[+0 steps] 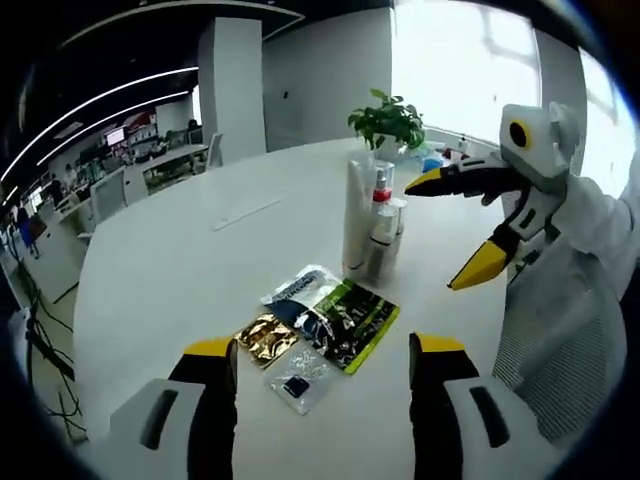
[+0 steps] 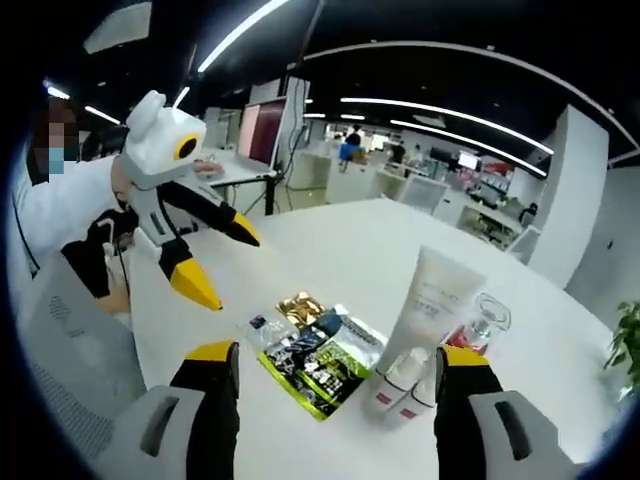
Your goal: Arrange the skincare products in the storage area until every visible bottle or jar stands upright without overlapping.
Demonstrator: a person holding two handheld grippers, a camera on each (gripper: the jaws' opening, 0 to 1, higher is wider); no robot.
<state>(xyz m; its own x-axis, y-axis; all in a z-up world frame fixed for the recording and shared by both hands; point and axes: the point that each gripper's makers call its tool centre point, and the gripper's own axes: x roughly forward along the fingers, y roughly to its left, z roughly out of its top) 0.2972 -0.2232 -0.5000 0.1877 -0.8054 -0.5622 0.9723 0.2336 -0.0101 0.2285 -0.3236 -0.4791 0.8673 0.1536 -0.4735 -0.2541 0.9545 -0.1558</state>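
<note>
White-bodied tool [image 2: 325, 375] with black, yellow-tipped jaws; white sleeve [image 1: 590, 240] behind the other tool [image 1: 320, 350].

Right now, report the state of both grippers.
Left gripper: jaws open, holding nothing, above the sachets.
Right gripper: jaws open, holding nothing, near the bottles.

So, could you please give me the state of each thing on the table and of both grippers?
left gripper: open, empty
right gripper: open, empty
white tube: upright
spray bottle: upright
small white bottles: upright, side by side
sachets: lying flat, overlapping
</note>
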